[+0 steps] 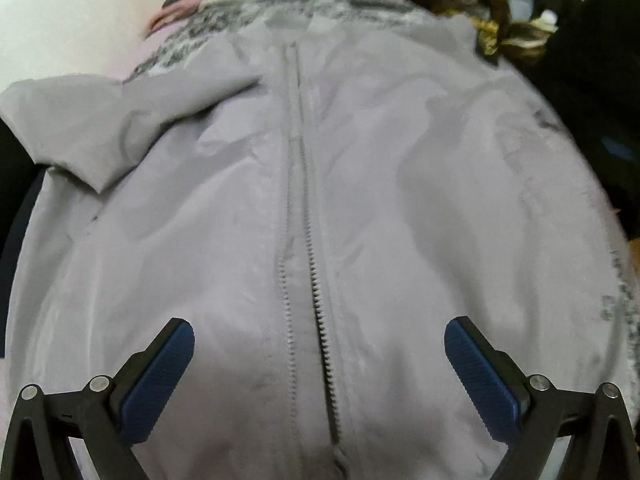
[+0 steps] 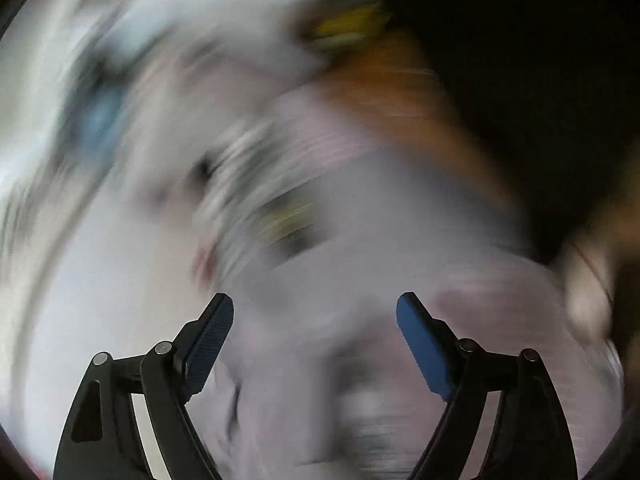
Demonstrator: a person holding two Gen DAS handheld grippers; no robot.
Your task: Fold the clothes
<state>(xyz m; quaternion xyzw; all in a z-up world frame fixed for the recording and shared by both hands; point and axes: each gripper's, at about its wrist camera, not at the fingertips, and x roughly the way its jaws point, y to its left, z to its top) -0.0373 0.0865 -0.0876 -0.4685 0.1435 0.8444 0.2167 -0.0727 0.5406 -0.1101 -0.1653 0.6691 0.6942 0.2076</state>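
Bed's [image 1: 132, 60] holding a slick, floppy grey jacket [image 1: 224, 216]; both grippers [image 1: 319, 330] [image 2: 315, 304] are hanging open, empty — I'd be grabbing its hem.

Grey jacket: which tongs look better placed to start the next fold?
Left, probably. The left tongs stand open over the grey jacket, straddling its zipper. The right tongs are open too, but their view is blurred.

Jacket [image 1: 320, 184] spread flat, sleeve [image 1: 120, 116] folded across its left side
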